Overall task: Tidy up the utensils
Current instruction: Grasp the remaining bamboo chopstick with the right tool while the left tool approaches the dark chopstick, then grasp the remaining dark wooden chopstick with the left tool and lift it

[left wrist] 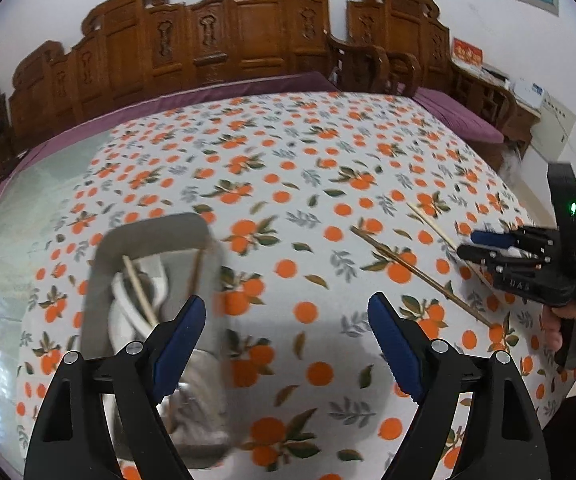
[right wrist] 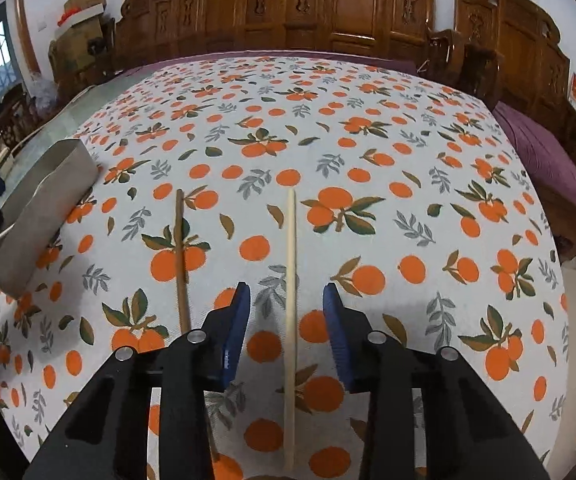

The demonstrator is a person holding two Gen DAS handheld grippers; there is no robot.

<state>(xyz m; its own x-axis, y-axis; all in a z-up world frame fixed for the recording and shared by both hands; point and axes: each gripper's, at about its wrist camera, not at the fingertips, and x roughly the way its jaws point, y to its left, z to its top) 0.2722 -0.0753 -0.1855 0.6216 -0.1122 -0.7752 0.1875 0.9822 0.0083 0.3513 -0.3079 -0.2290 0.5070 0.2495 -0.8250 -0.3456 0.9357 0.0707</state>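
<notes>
Left gripper (left wrist: 286,346): jaws spread wide, nothing between the blue pads, nothing touched; only patterned cloth shows in the gap.
Left gripper pose: angled downward over the tablecloth (left wrist: 288,184), its left finger overlapping the near end of the grey tray (left wrist: 99,280) in the left wrist view.
Right gripper (right wrist: 286,332): jaws partly open, straddling the pale chopstick (right wrist: 290,320); a clear gap remains on each side of the stick, so the pads do not press on it.
Right gripper pose: tilted down toward the table, fingers aligned along the pale chopstick's length. In the left wrist view it appears at the right edge, held by a hand (left wrist: 568,320) on its handle.
Pale chopstick: lying flat on the cloth, running straight away from the right camera.
Brown chopstick (right wrist: 181,264): flat on the cloth, just left of the pale one, roughly parallel, outside the right jaws.
Grey tray: on the cloth to the left; contains white spoon-like pieces (left wrist: 131,304) and at least two sticks (left wrist: 139,292); contents blurred.
Background: carved wooden bench (right wrist: 328,8) with purple cushion (right wrist: 544,160) behind the table.
</notes>
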